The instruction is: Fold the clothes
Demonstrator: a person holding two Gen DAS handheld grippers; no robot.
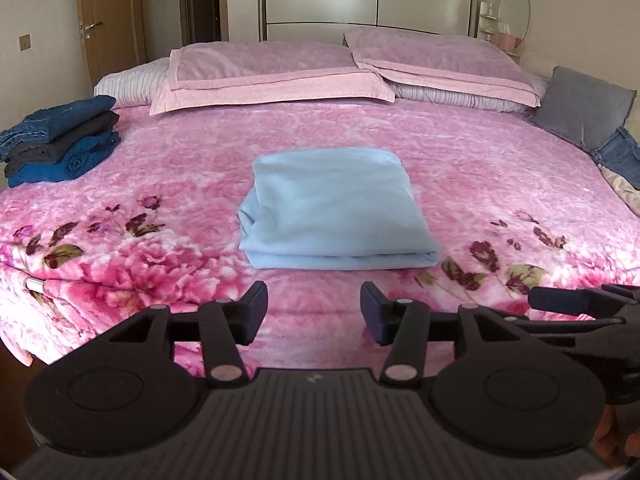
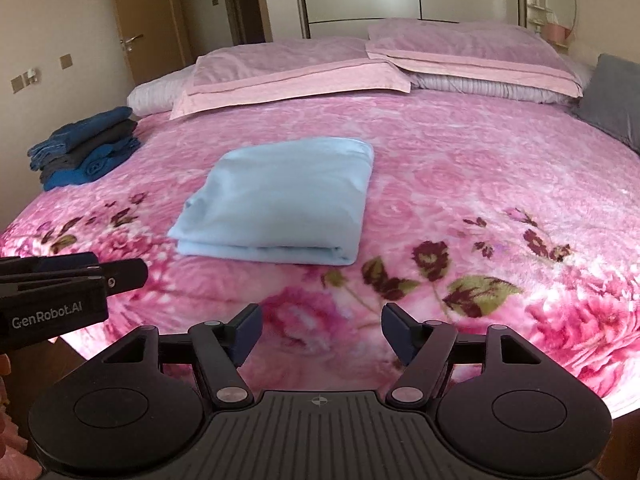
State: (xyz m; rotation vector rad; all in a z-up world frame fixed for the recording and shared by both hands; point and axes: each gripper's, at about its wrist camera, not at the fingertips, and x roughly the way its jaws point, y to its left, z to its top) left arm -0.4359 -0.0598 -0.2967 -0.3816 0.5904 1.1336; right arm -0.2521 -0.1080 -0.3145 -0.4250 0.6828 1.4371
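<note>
A bed (image 1: 440, 152) under a pink floral blanket (image 1: 160, 184) is filling both views; two pink pillows (image 1: 264, 68) are lying at its far end; a folded light-blue garment (image 1: 332, 208) is resting near the middle, toward the near edge; a stack of dark folded clothes (image 1: 60, 140) is sitting at the far left; the left gripper (image 1: 314, 312) and right gripper (image 2: 320, 332) are hovering at the near edge, fingers spread, pinching nothing.

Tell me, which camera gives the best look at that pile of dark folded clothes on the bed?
The left wrist view. There the stack of dark clothes sits larger at the bed's left side, and its three folded layers are easy to tell apart. The right wrist view shows the same stack smaller and farther off, with its layers harder to separate.
</note>
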